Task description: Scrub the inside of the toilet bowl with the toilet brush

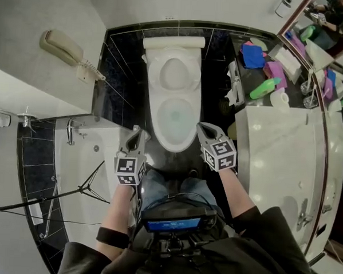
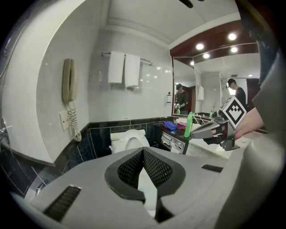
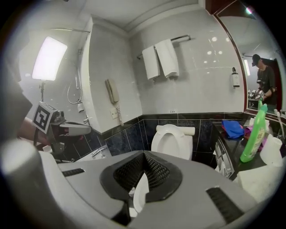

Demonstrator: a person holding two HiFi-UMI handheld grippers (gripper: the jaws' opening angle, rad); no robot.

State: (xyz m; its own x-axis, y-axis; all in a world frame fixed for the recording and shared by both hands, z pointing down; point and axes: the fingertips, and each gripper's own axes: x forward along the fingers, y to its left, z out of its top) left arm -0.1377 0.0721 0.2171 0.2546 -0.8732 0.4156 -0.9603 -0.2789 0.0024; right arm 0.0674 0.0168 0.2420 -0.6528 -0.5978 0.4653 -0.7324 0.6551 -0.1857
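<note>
Wall phone (image 1: 61, 47) sits far off to the left of the left fingers, not relevant. Left gripper (image 1: 135, 131) is held up in the air. In the left gripper view its fingers (image 2: 131, 169) are clenched pad to pad at the tips with nothing between them. The toilet bowl (image 1: 156, 115) lies straight ahead of and below both sets of fingertips, in the gap between the two grippers. Seat (image 1: 189, 63) is raised and the bowl holds clear water, with nothing standing in it. Right gripper (image 1: 203, 127) is in the same pose, with its fingers (image 3: 157, 172) closed on each other and empty. Further right, beyond the right fingers, is a green bottle (image 1: 266, 88) among the clutter. I can't make out the toilet brush in any view. It isn't in either grip or in the bowl, and the dark strip to the right of the bowl is too cramped to read. As for the step, empty clenched grippers over an open bowl fit two cases: brush not fetched, or scrubbing done and the brush put back. The frames don't settle which. My judgement is that any scrubbing needs the brush handle clamped in one set of fingers and its head down inside the rim, and neither holds now.
</note>
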